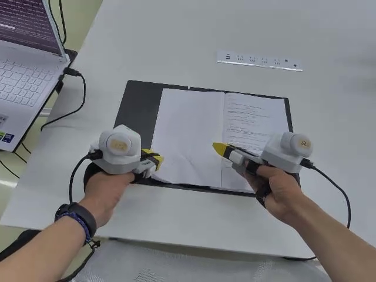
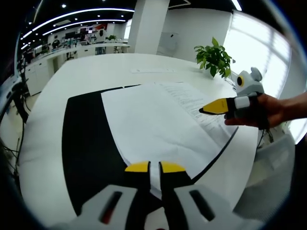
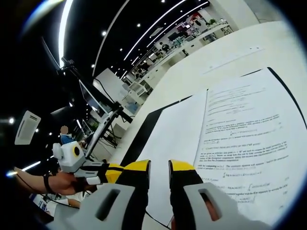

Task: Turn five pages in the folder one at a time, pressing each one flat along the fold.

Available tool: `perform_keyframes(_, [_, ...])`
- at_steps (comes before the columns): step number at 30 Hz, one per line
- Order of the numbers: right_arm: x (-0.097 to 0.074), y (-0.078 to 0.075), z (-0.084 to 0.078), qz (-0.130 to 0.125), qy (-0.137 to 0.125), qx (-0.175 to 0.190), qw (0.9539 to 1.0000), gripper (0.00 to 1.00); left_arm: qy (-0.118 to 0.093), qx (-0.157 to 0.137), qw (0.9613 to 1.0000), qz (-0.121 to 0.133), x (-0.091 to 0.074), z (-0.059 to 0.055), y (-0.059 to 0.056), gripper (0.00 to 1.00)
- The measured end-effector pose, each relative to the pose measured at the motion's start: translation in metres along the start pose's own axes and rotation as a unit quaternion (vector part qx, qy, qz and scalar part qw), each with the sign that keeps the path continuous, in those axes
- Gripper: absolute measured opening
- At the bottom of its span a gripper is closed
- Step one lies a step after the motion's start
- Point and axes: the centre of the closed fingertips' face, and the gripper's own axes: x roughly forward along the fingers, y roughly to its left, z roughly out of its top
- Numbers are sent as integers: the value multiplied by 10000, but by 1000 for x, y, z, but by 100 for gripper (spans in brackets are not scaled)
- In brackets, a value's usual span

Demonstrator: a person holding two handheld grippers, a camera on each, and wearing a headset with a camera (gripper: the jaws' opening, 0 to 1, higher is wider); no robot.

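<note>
Laptop, open, white keyboard, at the far left edge of the tabletop; black cable runs from its side down toward the near edge.

Left hand, dark band at the wrist, holding the left tongs. Yellow tips drawn close together with a thin slit between them, set at the near left corner of the blank page; whether any paper is caught between them cannot be told.

Folder, black, lying open and flat at the middle of the tabletop, its left cover bare along the outer side.

Blank page, white, spread over the left half of the folder, its right edge at the fold.

Right tongs, yellow tips together in one point, nothing between them, aimed leftward and placed at the fold on the near part of the sheets; contact with the paper cannot be told.

Printed page, lines of small text, flat on the right half of the folder.

Right hand, gripping the right tongs near the folder's near right corner.

Socket strip, white, flush in the tabletop beyond the folder.

Potted plant, green, at the far side of the tabletop in the left gripper view.
</note>
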Motion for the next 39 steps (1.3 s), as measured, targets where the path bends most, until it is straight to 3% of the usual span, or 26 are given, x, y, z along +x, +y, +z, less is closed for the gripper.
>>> perform_keyframes(3, [0,-4,1,-17,0,22,10000,13,94,2,10000,0,2,-7,-2,1])
perform_keyframes(6, [2,-7,3,-27,9,42,10000,13,462,90,9989,54,5,-24,0,0])
perform_keyframes(10, [4,-10,7,-29,30,35,10000,12,609,81,9981,-6,7,-30,-6,0])
perform_keyframes(23, [22,-29,12,-58,167,-25,9998,8,673,56,9975,216,6,-27,-3,0])
perform_keyframes(31, [36,-47,23,-232,-27,176,9996,0,689,-126,9971,286,7,-27,0,0])
perform_keyframes(39, [42,-43,26,-289,-75,224,9993,0,717,-155,9970,259,8,-27,0,0])
